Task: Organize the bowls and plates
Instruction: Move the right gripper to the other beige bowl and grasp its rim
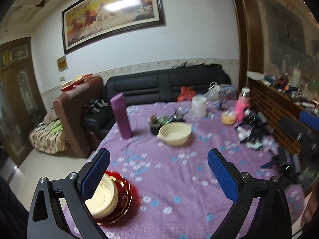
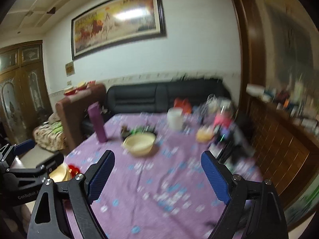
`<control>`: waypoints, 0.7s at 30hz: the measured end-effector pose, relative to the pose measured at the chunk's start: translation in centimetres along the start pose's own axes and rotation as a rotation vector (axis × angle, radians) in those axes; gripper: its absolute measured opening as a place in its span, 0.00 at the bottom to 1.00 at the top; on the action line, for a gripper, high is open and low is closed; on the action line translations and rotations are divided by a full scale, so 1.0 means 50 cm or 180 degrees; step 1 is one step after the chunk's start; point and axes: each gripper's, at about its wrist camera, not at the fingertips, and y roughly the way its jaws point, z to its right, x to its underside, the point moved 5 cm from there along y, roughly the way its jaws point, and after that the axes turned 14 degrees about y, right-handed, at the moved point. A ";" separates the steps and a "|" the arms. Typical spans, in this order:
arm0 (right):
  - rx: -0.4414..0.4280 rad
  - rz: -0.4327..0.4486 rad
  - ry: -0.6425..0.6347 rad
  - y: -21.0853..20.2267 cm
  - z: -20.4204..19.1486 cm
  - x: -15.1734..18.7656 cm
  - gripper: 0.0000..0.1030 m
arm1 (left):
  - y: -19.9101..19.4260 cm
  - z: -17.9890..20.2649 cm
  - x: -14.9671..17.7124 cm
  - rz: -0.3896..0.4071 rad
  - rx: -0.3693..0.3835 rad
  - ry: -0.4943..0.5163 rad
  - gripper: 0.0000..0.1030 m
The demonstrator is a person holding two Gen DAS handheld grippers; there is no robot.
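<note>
Both empty, jaws wide — left gripper [image 1: 158,171] near the cream plate [image 1: 103,195] stacked on red dishes [image 1: 121,203], near left. Cream bowl [image 1: 175,133] far centre — right gripper [image 2: 157,171] best approaching low, pinching the rim.

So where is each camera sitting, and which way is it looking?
Left wrist: rides the left gripper, looking across the purple floral tablecloth toward the black sofa; its blue fingers show, open.
Right wrist: rides the right gripper, facing the same way; open blue fingers and the left gripper show.
Both share the cream bowl, purple bottle and horse painting.
</note>
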 end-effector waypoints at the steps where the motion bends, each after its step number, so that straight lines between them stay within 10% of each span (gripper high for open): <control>1: 0.0002 0.0077 -0.0018 -0.015 -0.002 -0.034 0.92 | -0.006 -0.009 -0.023 0.0025 0.0046 -0.0006 0.96; 11: 0.0045 -0.0005 0.0505 0.046 0.018 -0.278 0.98 | 0.085 -0.105 -0.177 -0.0461 0.0188 0.0009 0.96; 21: -0.0197 -0.0726 0.0881 0.335 -0.004 -0.129 0.98 | 0.274 -0.086 -0.040 -0.0854 0.0518 -0.0293 0.95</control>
